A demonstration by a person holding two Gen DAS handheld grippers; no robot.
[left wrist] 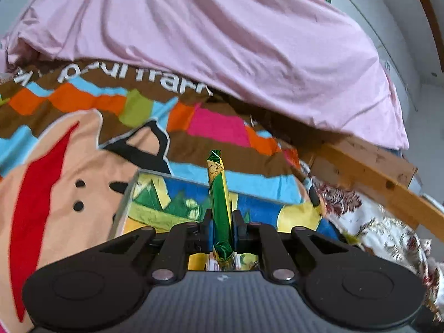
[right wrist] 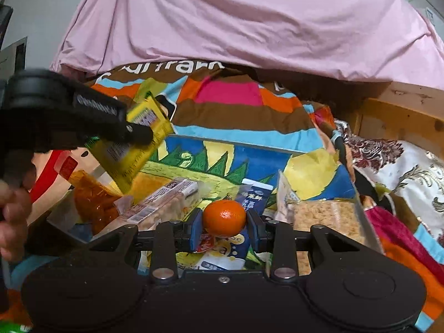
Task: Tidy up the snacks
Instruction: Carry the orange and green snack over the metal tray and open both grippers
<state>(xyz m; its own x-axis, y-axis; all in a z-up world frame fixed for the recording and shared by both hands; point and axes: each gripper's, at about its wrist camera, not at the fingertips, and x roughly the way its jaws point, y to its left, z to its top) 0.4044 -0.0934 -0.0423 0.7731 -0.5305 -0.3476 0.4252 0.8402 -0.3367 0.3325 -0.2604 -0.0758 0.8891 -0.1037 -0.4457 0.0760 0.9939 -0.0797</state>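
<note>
Two grips: left tongs [left wrist: 221, 223] clamped on a green-yellow snack packet [left wrist: 219, 194], right tongs [right wrist: 224, 226] pinching a tangerine [right wrist: 224, 217], both above the clear tray [right wrist: 363, 216]. Could roll free if squeezed unevenly.

Snack packets [right wrist: 161, 202] lie in the clear box [right wrist: 363, 222] on the bedspread [right wrist: 238, 116].

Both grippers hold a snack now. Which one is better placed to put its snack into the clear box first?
Probably right. The right gripper holds the orange low over the clear box. The left gripper holds the green-yellow packet higher, near the box's left edge.
</note>
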